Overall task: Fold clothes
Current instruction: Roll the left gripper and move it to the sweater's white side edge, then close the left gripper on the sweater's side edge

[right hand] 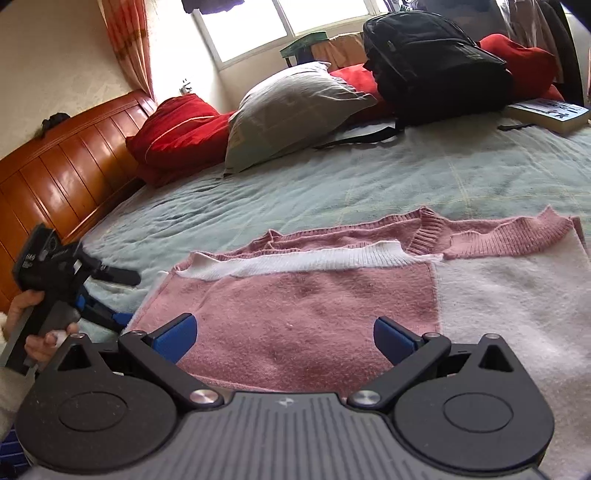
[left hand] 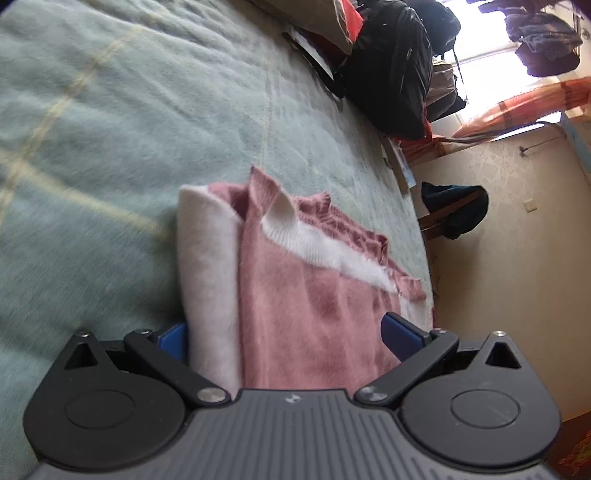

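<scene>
Blue pads of the right gripper stand wide apart just above the near part of the pink-and-white sweater, holding nothing. The sweater lies folded on the pale green blanket, its white ribbed band and pink knit collar on the far side, a white panel to the right. At the sweater's left edge sits the left gripper, gripped by a hand — its blue fingertips low against the blanket beside the cloth. From the left wrist view that left gripper's fingers are also spread wide, the sweater's pink and white layers rising between them, not pinched. Farther back — a grey pillow, red cushions, a black backpack, a book, the wooden headboard and a bright window.
</scene>
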`<state>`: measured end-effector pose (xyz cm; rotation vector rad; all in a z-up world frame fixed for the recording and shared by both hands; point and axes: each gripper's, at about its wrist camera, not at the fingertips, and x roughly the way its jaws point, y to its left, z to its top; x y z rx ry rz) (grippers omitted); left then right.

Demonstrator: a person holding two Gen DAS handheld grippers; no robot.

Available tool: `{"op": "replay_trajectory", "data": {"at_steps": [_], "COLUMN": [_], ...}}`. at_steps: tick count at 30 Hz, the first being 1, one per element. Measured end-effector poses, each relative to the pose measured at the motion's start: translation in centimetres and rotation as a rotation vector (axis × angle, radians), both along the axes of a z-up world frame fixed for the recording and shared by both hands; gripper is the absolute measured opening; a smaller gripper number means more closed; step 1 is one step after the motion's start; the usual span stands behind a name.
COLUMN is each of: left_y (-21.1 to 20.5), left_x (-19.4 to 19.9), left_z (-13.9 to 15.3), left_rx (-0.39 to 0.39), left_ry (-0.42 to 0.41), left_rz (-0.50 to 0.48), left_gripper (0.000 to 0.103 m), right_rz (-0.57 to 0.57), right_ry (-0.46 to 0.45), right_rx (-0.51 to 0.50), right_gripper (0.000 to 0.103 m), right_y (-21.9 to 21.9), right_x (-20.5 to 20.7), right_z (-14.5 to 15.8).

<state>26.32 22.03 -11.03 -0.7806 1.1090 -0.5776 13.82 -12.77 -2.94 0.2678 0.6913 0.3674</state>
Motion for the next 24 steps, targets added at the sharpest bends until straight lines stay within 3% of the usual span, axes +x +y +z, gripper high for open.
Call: {"op": "replay_trajectory", "data": {"at_steps": [4,9,18,20,21,22,23,24], "left_y": [0.2,-0.5,-0.4,-0.5,-0.1,0.3,0.9,1.4], "left_x": [0.6,-1.5,1.2,1.1,0.9,0.7,0.4,0.2], "left_z": [-0.2,-0.5,-2.2,-2.3,-2.5,-2.8,-3.5,-3.9], "left_rx": [-0.045,-0.135,-0.169,-0.131,-0.116,-0.105,-0.108,-0.114], "left_ry": [0.013,0.008,0.046,0.029,0.03,0.04,0.079,0.108], "left_rz": [-0.004,-0.145,-0.064,-0.065,-0.049,-0.03,0.002,0.027], "left_gripper": [0.102,0.102,0.095,0.083,0.066,0.039,0.024,0.025], "right_rz": [0.013,0.022,0.014,0.002,-0.002,-0.006,-0.01,-0.014], "right_ry": [-0.001,0.001,-0.008,-0.002,0.005,0.013,0.02,0.027], "right_rx": [-0.014,-0.043,-0.063,-0.057,-0.051,-0.045,-0.04,-0.034], "right_gripper": [0.103,0.103,0.103,0.103,0.103,0.103,0.103,0.103], "right_y": [0.2,0.4,0.4,0.2,0.1,0.0,-0.1,-0.2], "right_x": [-0.4,-0.7,-1.0,-1.0,-0.9,-0.9,-0.8,-0.8], "right_z": [0.0,0.0,-0.1,-0.2,-0.3,-0.4,-0.6,-0.7]}}
